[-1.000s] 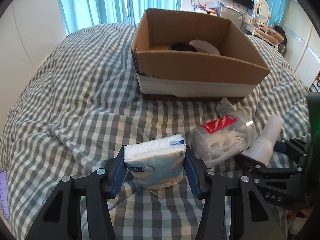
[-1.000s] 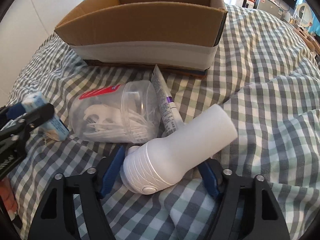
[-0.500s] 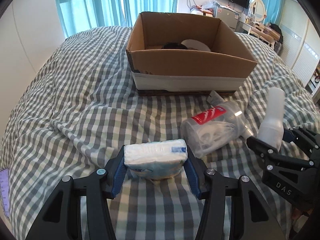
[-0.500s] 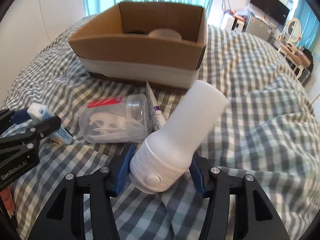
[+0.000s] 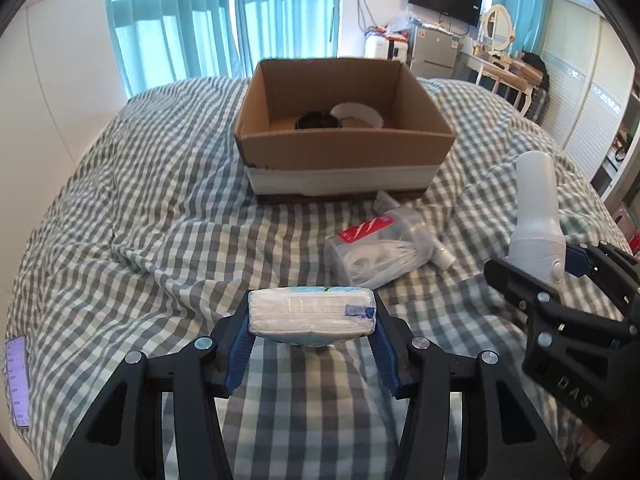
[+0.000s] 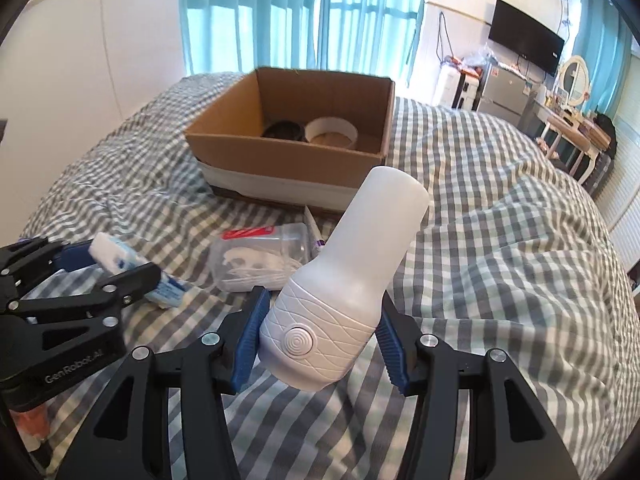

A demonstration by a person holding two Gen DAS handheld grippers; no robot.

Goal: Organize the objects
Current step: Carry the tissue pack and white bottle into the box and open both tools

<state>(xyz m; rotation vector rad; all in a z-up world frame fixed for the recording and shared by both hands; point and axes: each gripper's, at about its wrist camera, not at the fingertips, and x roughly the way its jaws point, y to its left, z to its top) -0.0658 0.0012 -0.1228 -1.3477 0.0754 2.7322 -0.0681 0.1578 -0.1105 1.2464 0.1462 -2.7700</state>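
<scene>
My left gripper (image 5: 311, 334) is shut on a white-and-blue tissue pack (image 5: 312, 314) and holds it above the checked bedspread. The right gripper (image 6: 318, 330) is shut on the ribbed base of a white bottle-shaped device (image 6: 344, 284), which tilts up and away from me. From the left wrist view the same device (image 5: 538, 216) stands upright at the right, in the right gripper (image 5: 560, 264). An open cardboard box (image 5: 344, 152) sits farther back on the bed, with a dark round thing and a white tape roll (image 6: 331, 131) inside.
A clear plastic jar with a red label (image 5: 384, 246), lying on its side, and a thin tube (image 6: 312, 224) rest on the bedspread between the grippers and the box. A purple-screened phone (image 5: 16, 386) lies at the left edge. Furniture stands beyond the bed at right.
Both grippers have risen off the bed with their loads. The tissue pack has left the bedspread. The white device has swung from lying flat to tilted upright, after the right jaws closed onto it.
</scene>
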